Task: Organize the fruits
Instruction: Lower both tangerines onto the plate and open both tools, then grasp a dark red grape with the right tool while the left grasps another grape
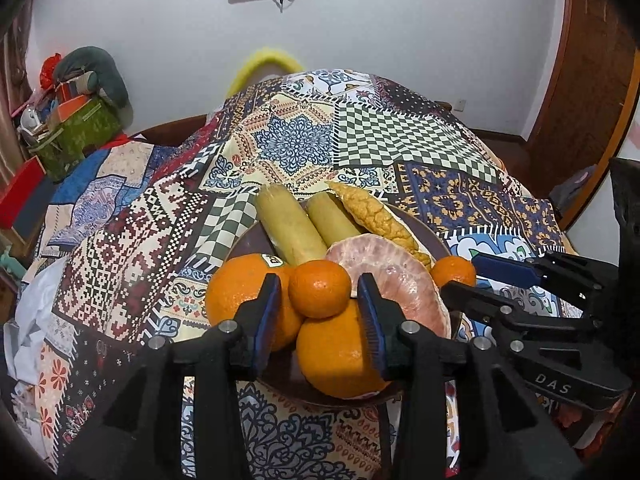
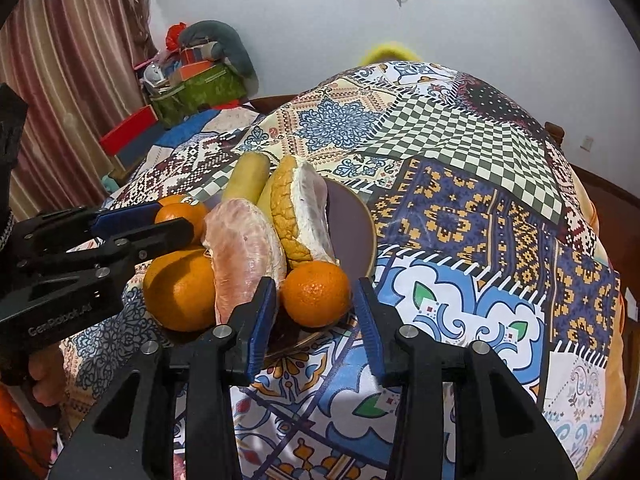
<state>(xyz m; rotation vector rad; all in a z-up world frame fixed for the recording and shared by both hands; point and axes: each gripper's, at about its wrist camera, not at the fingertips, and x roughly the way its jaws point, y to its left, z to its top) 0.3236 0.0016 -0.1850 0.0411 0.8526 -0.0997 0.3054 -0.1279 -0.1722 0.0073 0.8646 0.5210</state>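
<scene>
Left gripper [image 1: 319,312] gaping wide, holding nothing, straddling small mandarin [image 1: 319,288] atop pile on plate [image 1: 434,240]. Right gripper [image 2: 316,316] likewise wide, empty, framing second mandarin [image 2: 315,294] at plate's near-right rim. Advising: closing gently, centring pads, lifting straight.

Left gripper [image 1: 320,312] fingers [image 1: 267,312] open, straddling tangerine [image 1: 319,294]

Glossy dimpled oranges [image 1: 340,356], matt black plastic fingers [image 1: 266,312], smooth patterned cloth tablecloth [image 1: 360,140]

Both wrist views look forward and down, close over the shared fruit plate [image 1: 434,240], from opposite sides.
</scene>
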